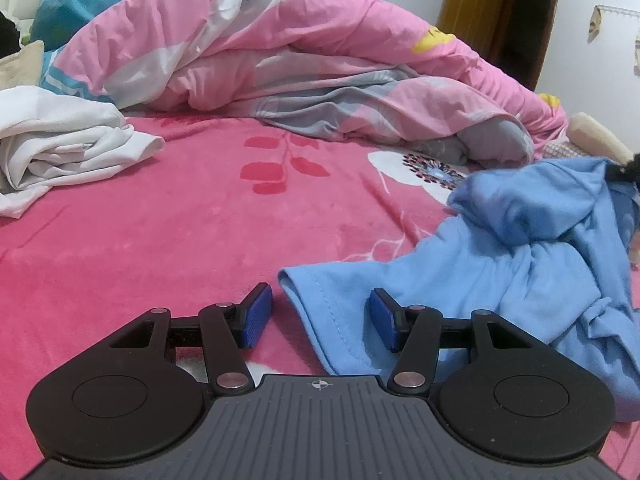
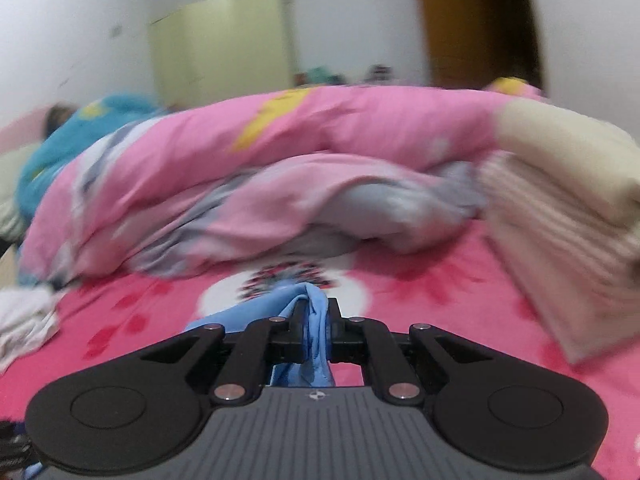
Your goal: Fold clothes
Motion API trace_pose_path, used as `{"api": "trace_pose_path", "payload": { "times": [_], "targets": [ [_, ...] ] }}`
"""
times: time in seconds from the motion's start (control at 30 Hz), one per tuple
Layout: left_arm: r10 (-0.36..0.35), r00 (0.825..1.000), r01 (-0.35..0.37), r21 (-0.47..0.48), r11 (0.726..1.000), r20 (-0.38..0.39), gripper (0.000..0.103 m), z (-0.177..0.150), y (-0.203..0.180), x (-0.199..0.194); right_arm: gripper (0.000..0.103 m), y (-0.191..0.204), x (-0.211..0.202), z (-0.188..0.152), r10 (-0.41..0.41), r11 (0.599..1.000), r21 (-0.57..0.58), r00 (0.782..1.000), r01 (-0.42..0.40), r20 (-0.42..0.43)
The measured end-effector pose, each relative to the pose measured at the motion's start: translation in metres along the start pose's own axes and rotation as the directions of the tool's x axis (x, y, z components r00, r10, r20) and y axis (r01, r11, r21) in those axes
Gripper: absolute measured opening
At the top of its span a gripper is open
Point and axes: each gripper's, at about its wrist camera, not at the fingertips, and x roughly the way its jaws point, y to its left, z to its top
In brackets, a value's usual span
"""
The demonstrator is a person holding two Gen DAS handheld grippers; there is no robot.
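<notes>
On the pink floral bed blanket (image 1: 160,240), the crumpled blue T-shirt (image 1: 500,248) is lying at 3 o'clock, the right gripper (image 2: 316,320) pinching a bunch of it while the left gripper (image 1: 320,316) is waiting with jaws spread around the sleeve hem, so the thin pinch is risking to slip.

- Bed (image 1: 140,248), pink floral blanket on top.
- Pink quilt (image 1: 280,52) heaped at far side.
- Green wardrobe (image 2: 224,40) against far wall.
- Brown door (image 1: 472,12), far right.

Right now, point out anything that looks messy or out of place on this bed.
The blue shirt lies bunched and twisted, one fold pinched in the right gripper. A white garment sits crumpled at the left. The pink quilt is heaped unfolded behind.
</notes>
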Motion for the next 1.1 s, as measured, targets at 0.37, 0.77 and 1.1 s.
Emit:
{"api": "trace_pose_path", "payload": {
  "times": [0.37,0.77,1.1],
  "targets": [
    [0.011,1.000,-0.011,0.018,1.000,0.007,0.054,-0.002,-0.002,0.000,0.007,-0.109,0.021,-0.046,-0.253,0.932,0.247,0.964,0.265,-0.079],
    [0.014,1.000,-0.014,0.024,1.000,0.010,0.055,-0.002,-0.003,0.000,0.067,-0.120,-0.040,-0.062,-0.225,0.951,0.172,0.956,0.258,-0.190],
    [0.007,1.000,-0.007,0.017,1.000,0.018,0.055,-0.003,-0.001,0.000,0.070,0.010,-0.039,-0.039,0.111,0.959,-0.244,0.985,-0.141,-0.133]
  ]
}}
